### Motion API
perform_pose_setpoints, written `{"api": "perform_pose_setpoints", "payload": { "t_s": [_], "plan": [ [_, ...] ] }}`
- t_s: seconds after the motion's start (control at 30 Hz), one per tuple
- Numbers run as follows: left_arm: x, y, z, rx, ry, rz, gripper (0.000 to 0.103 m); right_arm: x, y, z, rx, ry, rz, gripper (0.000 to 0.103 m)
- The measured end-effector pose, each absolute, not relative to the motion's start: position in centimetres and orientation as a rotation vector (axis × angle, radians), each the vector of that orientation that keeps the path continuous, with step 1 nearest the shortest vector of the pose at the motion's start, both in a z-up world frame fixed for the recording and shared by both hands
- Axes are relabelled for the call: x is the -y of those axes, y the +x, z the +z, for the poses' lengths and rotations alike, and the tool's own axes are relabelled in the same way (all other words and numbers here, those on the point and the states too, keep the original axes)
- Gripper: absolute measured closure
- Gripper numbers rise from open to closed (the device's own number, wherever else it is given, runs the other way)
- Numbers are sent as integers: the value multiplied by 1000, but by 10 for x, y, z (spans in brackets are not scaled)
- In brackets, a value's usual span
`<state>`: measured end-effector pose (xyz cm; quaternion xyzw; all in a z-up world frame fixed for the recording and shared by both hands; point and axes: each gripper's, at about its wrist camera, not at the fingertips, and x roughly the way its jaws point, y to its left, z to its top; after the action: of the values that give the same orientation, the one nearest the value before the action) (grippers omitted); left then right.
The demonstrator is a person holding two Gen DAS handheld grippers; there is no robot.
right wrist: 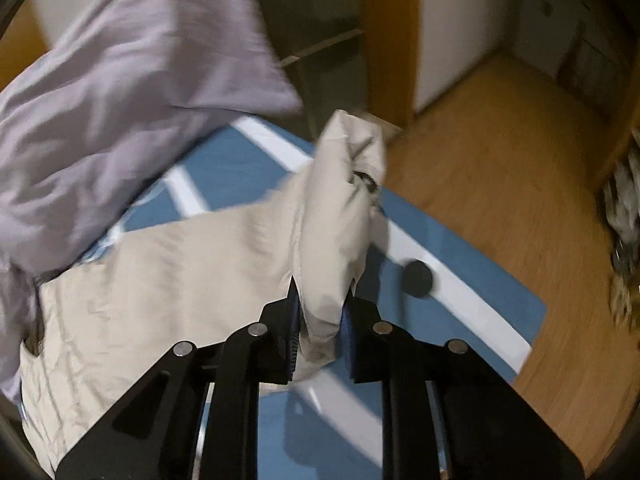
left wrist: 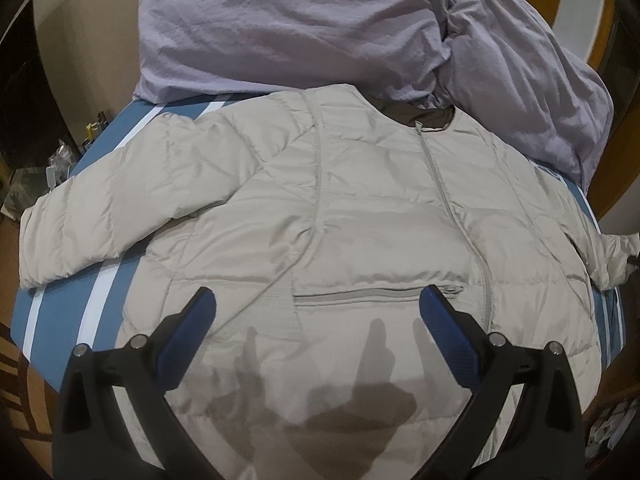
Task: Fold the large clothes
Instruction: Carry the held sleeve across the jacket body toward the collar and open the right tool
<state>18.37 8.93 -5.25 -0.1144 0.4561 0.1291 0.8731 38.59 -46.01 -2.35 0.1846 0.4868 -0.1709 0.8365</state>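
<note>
My left tool (left wrist: 318, 300) hung spread wide over the jacket (left wrist: 320, 208), while my right tool (right wrist: 320, 304) pinched its sleeve (right wrist: 336, 216).

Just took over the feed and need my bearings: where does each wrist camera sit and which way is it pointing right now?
Left wrist: rides the left gripper, open above the beige puffer jacket lying zipped on the blue striped bedsheet; both fingers show.
Right wrist: rides the right gripper, shut on the jacket's sleeve, facing the bed edge and wooden floor; blurred.
Shared: the jacket, the bedsheet and the lilac duvet.
</note>
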Motion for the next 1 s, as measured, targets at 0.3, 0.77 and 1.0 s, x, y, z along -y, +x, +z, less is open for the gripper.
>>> {"api": "perform_pose_setpoints", "payload": {
  "t_s": [0.3,0.77,1.0],
  "plan": [
    [-112,171,-51,-930,-291,318,2,328,429,-8,-1058,275,-71,85],
    [-151,150,-55,-914,-357,426,2,104,420,-28,-1174,46,401,85],
    [-163,143,-56,-910,-375,466,2,41,409,-31,-1194,22,523,85]
  ]
}}
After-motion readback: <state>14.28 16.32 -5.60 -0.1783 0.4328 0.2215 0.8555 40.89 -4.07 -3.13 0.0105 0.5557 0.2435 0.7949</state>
